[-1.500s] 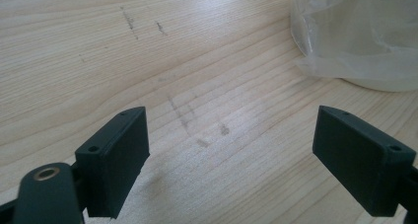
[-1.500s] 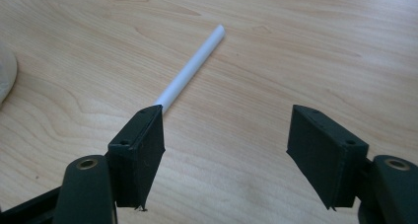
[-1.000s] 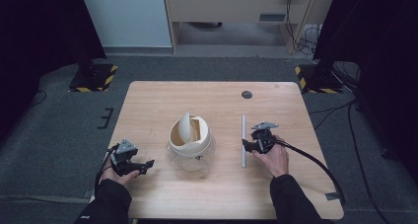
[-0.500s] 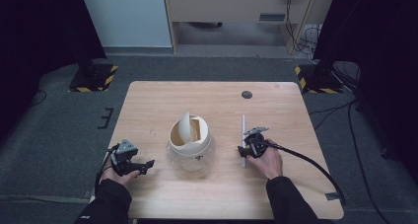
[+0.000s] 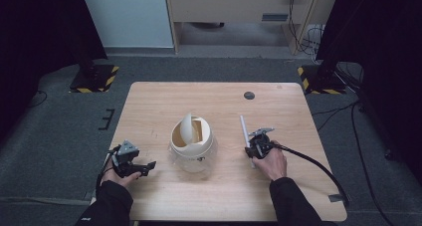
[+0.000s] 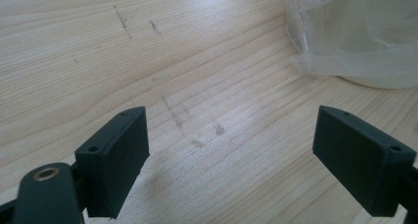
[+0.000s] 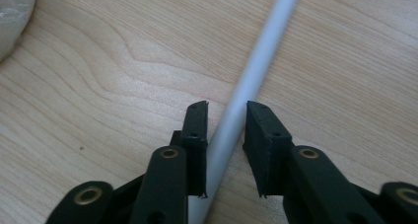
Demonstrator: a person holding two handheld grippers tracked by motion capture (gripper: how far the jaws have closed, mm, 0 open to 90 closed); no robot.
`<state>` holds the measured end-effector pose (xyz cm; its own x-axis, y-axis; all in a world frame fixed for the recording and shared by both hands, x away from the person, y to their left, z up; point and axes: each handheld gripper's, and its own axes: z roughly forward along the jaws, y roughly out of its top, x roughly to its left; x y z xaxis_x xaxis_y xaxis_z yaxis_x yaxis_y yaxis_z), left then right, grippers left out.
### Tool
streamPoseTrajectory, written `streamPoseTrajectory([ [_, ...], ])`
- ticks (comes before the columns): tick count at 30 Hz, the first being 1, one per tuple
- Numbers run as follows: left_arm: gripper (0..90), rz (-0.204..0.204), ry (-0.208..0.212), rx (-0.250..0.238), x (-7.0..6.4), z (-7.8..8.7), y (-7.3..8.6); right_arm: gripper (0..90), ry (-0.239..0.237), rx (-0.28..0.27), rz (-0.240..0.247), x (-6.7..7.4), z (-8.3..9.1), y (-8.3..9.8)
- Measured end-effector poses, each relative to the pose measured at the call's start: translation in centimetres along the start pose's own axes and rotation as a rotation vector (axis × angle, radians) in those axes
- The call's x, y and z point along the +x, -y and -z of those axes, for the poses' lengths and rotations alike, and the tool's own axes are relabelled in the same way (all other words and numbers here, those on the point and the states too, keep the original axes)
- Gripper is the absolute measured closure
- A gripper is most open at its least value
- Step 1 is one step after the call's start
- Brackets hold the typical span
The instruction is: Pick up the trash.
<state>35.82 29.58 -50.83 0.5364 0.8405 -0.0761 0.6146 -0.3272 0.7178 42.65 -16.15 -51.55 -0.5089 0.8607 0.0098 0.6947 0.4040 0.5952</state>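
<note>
R gripper (image 7: 226,135) has just been closing w/ the white rod (image 7: 256,66) between its jaws – light, stiff, slick, so grip mid-length.

Lit evenly from above, table (image 5: 298,186) bright, surroundings falling to black at both sides. Soft, short shadows under the bin (image 5: 193,145). High view a bit grainy. Close views sharp on woodgrain, jaws slightly soft, faint sheen on the rod (image 7: 256,71).
</note>
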Motion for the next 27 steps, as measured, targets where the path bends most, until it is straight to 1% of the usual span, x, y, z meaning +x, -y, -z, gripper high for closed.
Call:
streamPoseTrajectory([
  [6,13.4,-0.001,0.0,0.0,0.0,0.0,0.0,78.7,-0.005,0.002,-0.013,-0.3,0.1,0.1],
  [11,13.4,0.0,0.0,0.0,0.0,0.0,0.0,79.0,-0.006,0.005,-0.022,-0.4,0.2,0.1],
  [18,13.4,0.0,0.0,-0.004,0.0,0.1,0.0,79.1,-0.002,0.002,-0.018,-0.5,0.3,0.1],
  [20,13.4,-0.001,0.001,-0.003,0.0,0.1,0.0,79.1,-0.008,-0.008,-0.021,-0.6,0.6,0.0],
  [21,13.4,-0.001,0.001,-0.003,0.0,0.1,0.0,79.1,-0.008,-0.025,-0.024,-0.8,0.8,-0.1],
  [22,13.4,-0.001,0.001,-0.005,0.0,0.1,0.0,79.1,-0.008,-0.025,-0.024,-0.8,0.8,-0.1],
  [24,13.4,-0.001,0.0,-0.005,0.0,0.1,0.0,79.1,-0.008,-0.047,-0.038,-1.1,1.3,-0.3],
  [27,13.4,0.0,0.0,-0.006,0.0,0.1,0.0,79.1,-0.011,-0.061,-0.051,-1.5,1.7,-0.3],
])
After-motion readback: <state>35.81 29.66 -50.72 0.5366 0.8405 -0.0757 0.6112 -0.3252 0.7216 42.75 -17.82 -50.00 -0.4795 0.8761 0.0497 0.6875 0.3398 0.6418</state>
